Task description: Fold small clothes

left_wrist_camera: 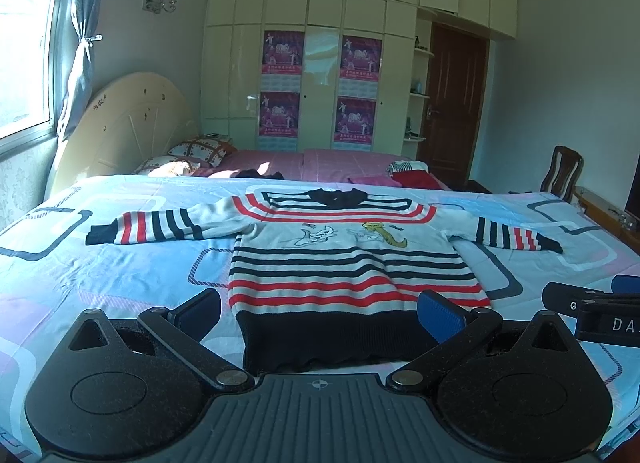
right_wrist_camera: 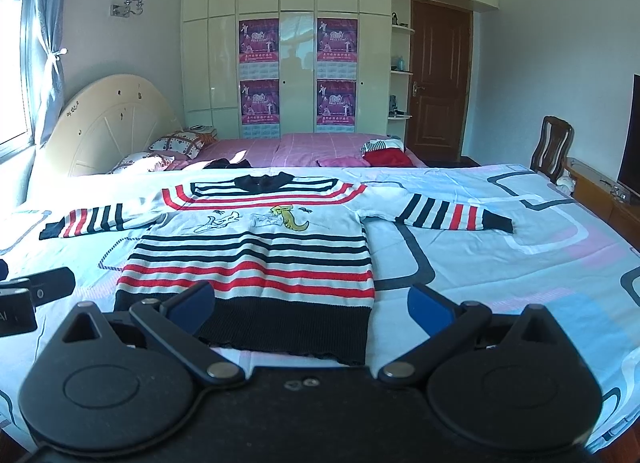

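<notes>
A striped sweater [left_wrist_camera: 344,259] lies flat, sleeves spread, at the centre of the frame on a patterned bed sheet [left_wrist_camera: 132,263]. Its dark hem sits just above the left hand-held gripper [left_wrist_camera: 320,313], released at lower centre. In the right wrist view, the right hand-held gripper [right_wrist_camera: 310,309], also released, frames the hem's right corner

A: The sweater [left_wrist_camera: 352,263] shows red and navy stripes on white, with a navy hem.

B: The bedsheet [left_wrist_camera: 120,263] is pale blue and pink, with grey outlined rectangles.
</notes>
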`<state>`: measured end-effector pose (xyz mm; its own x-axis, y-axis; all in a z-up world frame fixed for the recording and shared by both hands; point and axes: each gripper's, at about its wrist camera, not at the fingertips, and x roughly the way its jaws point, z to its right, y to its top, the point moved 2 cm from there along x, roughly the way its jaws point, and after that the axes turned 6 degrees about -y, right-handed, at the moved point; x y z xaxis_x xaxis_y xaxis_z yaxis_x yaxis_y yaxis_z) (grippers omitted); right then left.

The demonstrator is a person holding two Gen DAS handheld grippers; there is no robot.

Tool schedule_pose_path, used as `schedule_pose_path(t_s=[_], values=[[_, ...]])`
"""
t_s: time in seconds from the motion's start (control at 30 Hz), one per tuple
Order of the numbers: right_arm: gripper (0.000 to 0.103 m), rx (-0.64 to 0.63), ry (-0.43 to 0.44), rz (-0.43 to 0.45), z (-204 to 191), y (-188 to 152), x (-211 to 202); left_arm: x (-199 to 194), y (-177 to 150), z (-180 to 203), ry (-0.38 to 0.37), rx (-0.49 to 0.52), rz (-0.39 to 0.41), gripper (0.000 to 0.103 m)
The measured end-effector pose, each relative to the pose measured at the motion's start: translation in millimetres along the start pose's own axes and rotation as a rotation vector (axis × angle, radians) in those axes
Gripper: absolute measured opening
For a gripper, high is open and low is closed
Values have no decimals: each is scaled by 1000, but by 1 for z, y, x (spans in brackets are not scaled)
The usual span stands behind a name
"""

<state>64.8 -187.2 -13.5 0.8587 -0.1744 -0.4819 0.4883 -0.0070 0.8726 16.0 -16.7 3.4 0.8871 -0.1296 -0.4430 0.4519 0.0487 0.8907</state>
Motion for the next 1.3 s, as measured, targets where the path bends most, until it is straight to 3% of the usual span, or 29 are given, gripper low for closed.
schedule_pose_path(t_s=[0.57, 0.8, 1.0, 1.13, 1.23, 1.3], values=[[103, -1, 3, 5, 0, -2, 0, -2, -6, 1, -4, -1, -6, 103], [103, -5, -26, 13, 9, 3, 8, 21, -1, -1, -19, -27, -23, 103], [103, 76, -74, 57, 61, 19, 49, 65, 14, -18, -9, -136, -9, 103], [99, 181, -91, 86, 108, 31, 95, 119, 27, -16, -2, -132, -47, 103], [90, 287, -118, 81, 151, 40, 146, 161, 36, -15, 6, -158, -55, 103], [76, 346, -138, 77, 180, 46, 183, 194, 41, -11, 43, -146, -71, 103]])
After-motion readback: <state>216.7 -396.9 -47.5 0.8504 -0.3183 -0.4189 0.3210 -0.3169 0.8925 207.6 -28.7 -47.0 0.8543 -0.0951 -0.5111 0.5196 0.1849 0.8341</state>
